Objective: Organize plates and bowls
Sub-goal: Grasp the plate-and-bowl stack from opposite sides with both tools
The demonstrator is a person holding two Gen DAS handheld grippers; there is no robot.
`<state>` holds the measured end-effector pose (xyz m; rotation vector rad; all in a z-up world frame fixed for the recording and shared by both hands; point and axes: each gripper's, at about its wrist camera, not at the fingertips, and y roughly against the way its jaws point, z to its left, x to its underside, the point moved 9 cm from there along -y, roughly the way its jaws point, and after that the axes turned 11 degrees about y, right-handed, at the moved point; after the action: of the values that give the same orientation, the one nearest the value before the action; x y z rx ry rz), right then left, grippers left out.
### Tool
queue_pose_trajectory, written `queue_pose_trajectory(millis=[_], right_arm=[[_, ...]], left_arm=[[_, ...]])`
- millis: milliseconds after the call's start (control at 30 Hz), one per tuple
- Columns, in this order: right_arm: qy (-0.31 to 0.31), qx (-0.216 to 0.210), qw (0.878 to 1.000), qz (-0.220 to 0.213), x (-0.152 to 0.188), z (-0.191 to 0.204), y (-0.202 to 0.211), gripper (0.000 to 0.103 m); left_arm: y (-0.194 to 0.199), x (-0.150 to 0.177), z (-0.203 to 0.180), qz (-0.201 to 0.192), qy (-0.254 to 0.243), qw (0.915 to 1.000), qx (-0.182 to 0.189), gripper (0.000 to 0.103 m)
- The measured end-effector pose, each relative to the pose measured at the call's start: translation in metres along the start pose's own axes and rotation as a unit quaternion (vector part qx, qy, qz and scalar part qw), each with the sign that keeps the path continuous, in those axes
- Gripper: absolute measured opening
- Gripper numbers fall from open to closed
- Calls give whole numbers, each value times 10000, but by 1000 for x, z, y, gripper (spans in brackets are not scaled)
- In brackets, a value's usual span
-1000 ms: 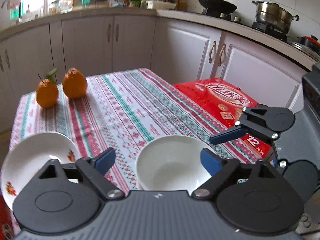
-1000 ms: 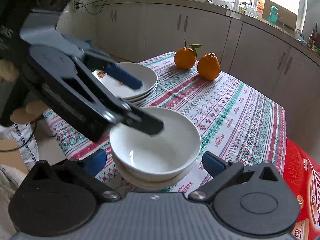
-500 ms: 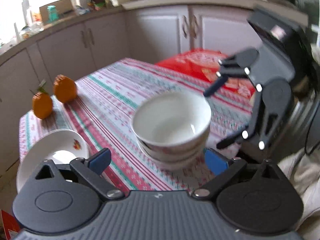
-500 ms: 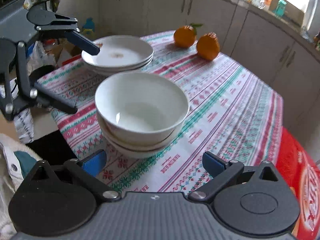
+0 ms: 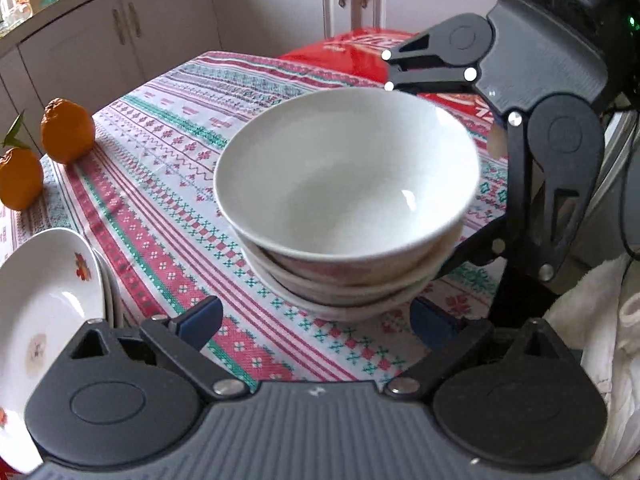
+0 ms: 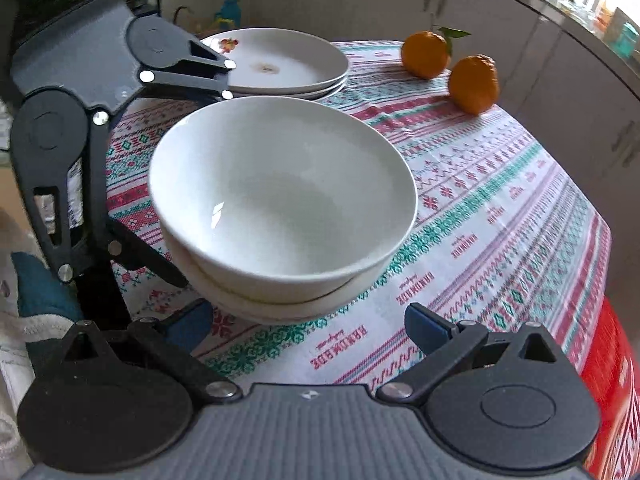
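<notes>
Both grippers, left gripper (image 5: pixel 316 322) closing and right gripper (image 6: pixel 308 326) apart, should probably clamp the bowl stack (image 5: pixel 346 200) evenly, opposite sides.

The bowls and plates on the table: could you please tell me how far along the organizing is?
Done: the bowls are nested in one stack, and the plates sit stacked beside them on the tablecloth.

In hand: nothing. The left gripper and right gripper flank the bowl stack; the left jaws are closing, with no contact visible.

Left: probably moving the bowl stack, though no destination shows.
</notes>
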<state>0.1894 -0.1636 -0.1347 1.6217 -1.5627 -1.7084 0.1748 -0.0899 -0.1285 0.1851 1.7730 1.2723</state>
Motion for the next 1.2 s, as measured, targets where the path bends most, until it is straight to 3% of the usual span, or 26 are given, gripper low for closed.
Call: queue_pose_trajectory(millis=[133, 300, 533, 1200], right_arm=[[362, -197, 9991, -65, -4, 0, -2, 103], [604, -574, 9963, -195, -11, 2, -1, 100], [841, -795, 9930, -215, -15, 3, -4, 94], [863, -967, 9915, -106, -14, 4, -9, 89]], left_arm=[[-4, -3, 0, 89, -148, 9996, 202, 96], [-5, -4, -3, 164, -469, 9978, 436, 83], [-6, -7, -6, 237, -728, 9947, 690, 79], [-8, -13, -4, 347, -1022, 9896, 948, 78]])
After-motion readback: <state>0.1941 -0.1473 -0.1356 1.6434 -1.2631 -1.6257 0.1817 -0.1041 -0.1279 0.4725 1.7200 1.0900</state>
